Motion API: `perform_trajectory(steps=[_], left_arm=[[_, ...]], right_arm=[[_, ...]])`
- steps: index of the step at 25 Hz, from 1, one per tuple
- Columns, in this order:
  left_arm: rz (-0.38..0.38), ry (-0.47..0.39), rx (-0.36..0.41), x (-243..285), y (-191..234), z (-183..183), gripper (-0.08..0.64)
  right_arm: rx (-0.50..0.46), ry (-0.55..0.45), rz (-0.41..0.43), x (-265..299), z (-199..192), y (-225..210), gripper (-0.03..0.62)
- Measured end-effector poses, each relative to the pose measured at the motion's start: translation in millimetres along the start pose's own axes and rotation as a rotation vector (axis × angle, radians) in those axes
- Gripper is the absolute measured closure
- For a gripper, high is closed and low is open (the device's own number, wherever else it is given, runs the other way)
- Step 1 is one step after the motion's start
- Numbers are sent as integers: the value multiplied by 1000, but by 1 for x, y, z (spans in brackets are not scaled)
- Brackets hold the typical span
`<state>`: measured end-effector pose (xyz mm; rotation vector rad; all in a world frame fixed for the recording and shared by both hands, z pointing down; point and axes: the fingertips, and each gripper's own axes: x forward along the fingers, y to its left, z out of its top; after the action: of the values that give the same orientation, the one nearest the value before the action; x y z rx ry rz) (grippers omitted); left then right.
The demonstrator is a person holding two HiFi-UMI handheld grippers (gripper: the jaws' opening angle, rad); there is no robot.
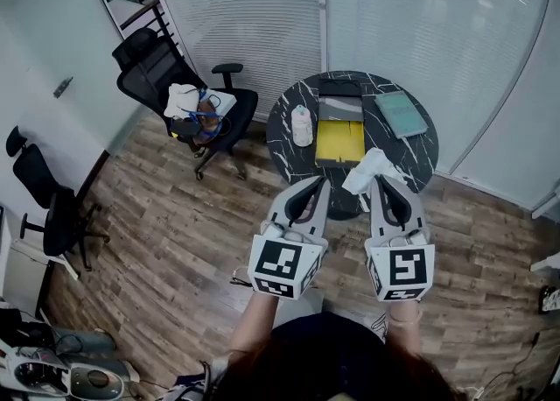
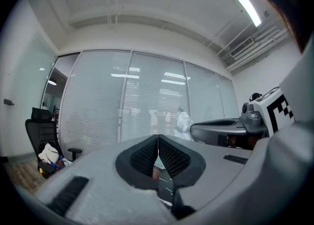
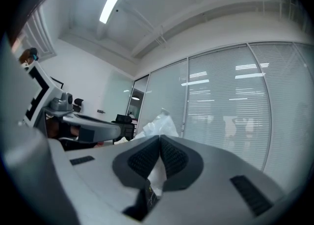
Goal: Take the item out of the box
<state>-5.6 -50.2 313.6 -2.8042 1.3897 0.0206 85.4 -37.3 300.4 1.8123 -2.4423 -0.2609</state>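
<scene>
An open yellow box (image 1: 339, 141) lies on the round black marble table (image 1: 420, 158), its grey lid (image 1: 340, 109) folded back behind it. My right gripper (image 1: 378, 179) is held up over the table's near edge, shut on a crumpled white wrapped item (image 1: 367, 167). In the right gripper view that white item (image 3: 159, 123) sticks out past the closed pads of the right gripper (image 3: 160, 148). My left gripper (image 1: 317, 182) is beside it, level with it, shut with nothing between its pads. The left gripper view shows its jaws (image 2: 158, 145) pressed together and the white item (image 2: 183, 121) off to the right.
A white oblong object (image 1: 301, 124) lies left of the box and a grey-green book (image 1: 401, 113) to its right. A black office chair (image 1: 179, 84) with clothes and a bag on it stands left of the table. Another chair (image 1: 48, 207) is by the left wall.
</scene>
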Motion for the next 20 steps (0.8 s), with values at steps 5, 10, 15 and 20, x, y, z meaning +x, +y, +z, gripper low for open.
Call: perform_trajectory(steps=[5,10,15,20], left_arm=[[7,4,4,-4,-12,2,534],[9,14,5,-9,-26,1,534],[11,24,5,-14,-38,-1,534],[19,31,7,-21,-48,-3,534]], right_arm=[[-13,-6,5,-16,5,-3,568],[-14,-18,15,-33,10,-5,568],[-8,-16,14,-47,8,-9,568],[-3,-13,20,-58,5,-10,568]])
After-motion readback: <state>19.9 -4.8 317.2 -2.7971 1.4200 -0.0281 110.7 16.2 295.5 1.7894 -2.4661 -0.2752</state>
